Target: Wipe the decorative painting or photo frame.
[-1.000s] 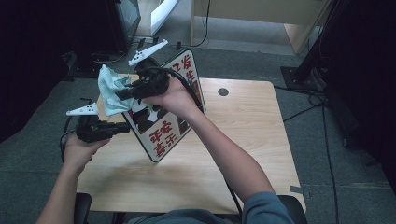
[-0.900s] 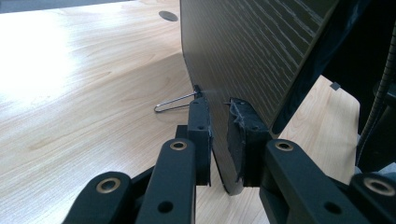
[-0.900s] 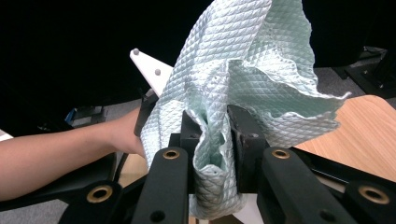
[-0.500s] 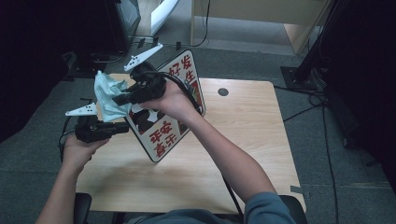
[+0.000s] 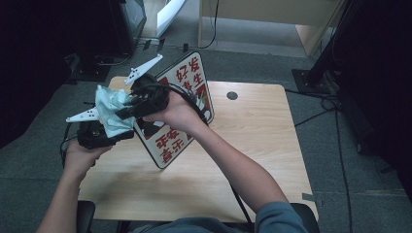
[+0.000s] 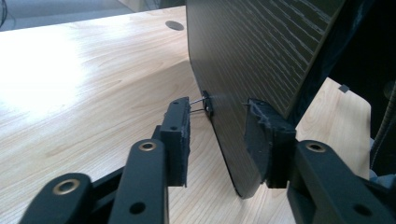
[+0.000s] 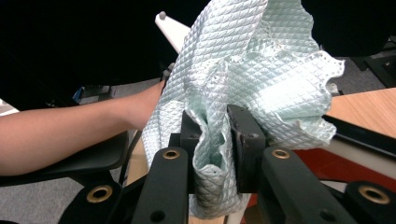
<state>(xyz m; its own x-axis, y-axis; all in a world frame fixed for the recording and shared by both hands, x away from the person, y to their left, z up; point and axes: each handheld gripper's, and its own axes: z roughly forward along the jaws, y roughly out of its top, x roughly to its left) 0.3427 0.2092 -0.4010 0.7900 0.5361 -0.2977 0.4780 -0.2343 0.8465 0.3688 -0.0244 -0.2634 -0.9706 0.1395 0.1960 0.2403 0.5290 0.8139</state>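
A white sign board (image 5: 192, 77) with red and black characters stands tilted on the wooden table (image 5: 252, 145), one corner down. My left gripper (image 5: 128, 136) is shut on its lower left edge. In the left gripper view the board's dark back (image 6: 252, 56) sits between the jaws of the left gripper (image 6: 219, 126), beside a small metal clip (image 6: 205, 100). My right gripper (image 5: 121, 112) is shut on a pale green quilted cloth (image 5: 109, 109), held off the board's upper left edge. In the right gripper view the cloth (image 7: 261, 70) billows above the right gripper (image 7: 215, 135), with the sign's red face (image 7: 355, 172) below.
A round cable hole (image 5: 232, 95) lies in the table behind the sign. Cables (image 5: 335, 111) trail over the grey floor at the right. Dark equipment (image 5: 126, 24) stands at the back left, a wooden cabinet (image 5: 272, 19) at the back. The person's left forearm (image 7: 70, 126) crosses the right gripper view.
My right gripper and the cloth have drifted a little down and towards the person, along the sign's left edge. The left gripper and the sign have stayed almost still.
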